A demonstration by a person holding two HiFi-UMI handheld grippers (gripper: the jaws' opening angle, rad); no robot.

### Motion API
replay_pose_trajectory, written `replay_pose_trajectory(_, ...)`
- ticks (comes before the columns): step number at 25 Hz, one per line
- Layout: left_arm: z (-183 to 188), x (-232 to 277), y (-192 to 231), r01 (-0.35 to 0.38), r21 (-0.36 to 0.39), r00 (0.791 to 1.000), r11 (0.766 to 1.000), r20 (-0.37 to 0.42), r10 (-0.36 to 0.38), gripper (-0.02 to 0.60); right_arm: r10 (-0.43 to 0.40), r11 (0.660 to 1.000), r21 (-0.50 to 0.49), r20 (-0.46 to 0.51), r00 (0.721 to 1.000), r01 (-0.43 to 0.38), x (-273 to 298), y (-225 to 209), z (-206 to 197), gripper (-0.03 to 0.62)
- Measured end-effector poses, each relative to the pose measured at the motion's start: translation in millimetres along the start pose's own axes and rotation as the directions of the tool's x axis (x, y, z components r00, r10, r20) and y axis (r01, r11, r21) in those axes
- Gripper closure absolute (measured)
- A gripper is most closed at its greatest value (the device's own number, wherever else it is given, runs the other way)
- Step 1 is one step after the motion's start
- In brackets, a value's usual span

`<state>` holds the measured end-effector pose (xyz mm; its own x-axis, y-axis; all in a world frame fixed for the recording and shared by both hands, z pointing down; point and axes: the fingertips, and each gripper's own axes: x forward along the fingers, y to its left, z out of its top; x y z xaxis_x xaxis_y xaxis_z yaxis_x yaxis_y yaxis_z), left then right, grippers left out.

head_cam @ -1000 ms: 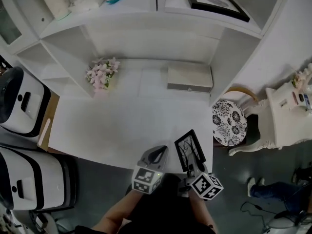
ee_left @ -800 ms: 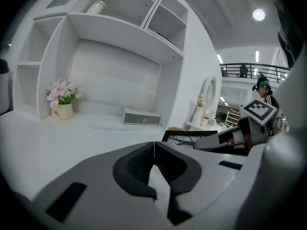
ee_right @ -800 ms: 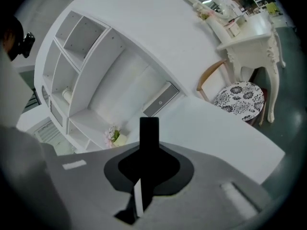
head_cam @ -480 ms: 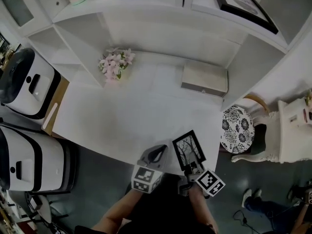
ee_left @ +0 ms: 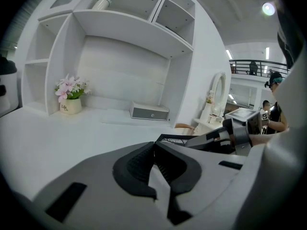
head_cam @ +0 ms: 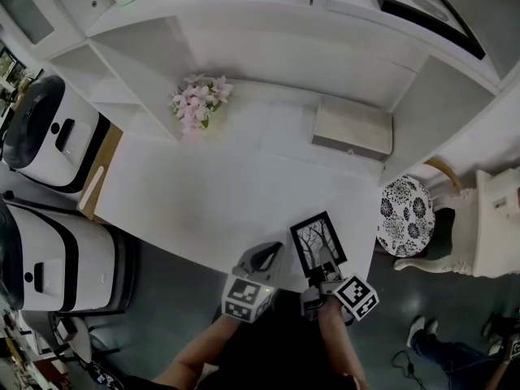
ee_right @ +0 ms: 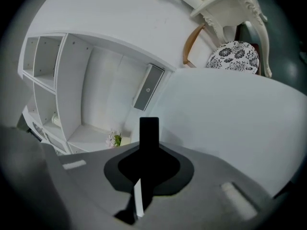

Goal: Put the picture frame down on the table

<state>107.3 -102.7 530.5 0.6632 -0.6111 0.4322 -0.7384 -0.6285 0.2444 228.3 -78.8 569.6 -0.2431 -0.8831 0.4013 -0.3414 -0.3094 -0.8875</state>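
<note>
Now the picture frame [head_cam: 318, 242] is held by its near edge in the right tool [head_cam: 327, 270], jaws clamped on it, over the near right corner of the bench [head_cam: 227, 193]. Against a second ago it is seen flatter and lower; contact is unconfirmed. The left tool [head_cam: 264, 257] is closed, empty. Release is judged near.

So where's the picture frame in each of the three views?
Head view: picture frame low, right of centre, gripped by the right tool.
Left gripper view: frame edge-on, just right of centre.
Right gripper view: frame as a dark upright bar between the jaws, centre.
Shared landmark: grey box under the shelves.
</note>
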Motion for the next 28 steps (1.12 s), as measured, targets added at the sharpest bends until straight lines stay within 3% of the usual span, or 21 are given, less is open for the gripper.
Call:
replay_pose_trajectory(10,-15,7,0,-0.010,-0.022,0.999,1.000,-0.041,0.009,0.569,0.009,0.993,0.117,-0.018,1.000,-0.007,19,-14,8,0.580)
replay_pose_trajectory(18,-18,10,-3,-0.019,-0.032,0.999,0.999,-0.046,0.017,0.569,0.014,0.991,0.134,-0.024,1.000,-0.011,28,-16,15,0.580)
replay_pose_trajectory(28,-20,6,-6,-0.012,-0.045,0.999,0.999,-0.033,0.011,0.569,-0.093,0.984,0.153,-0.004,0.996,0.093,30,-29,16,0.560)
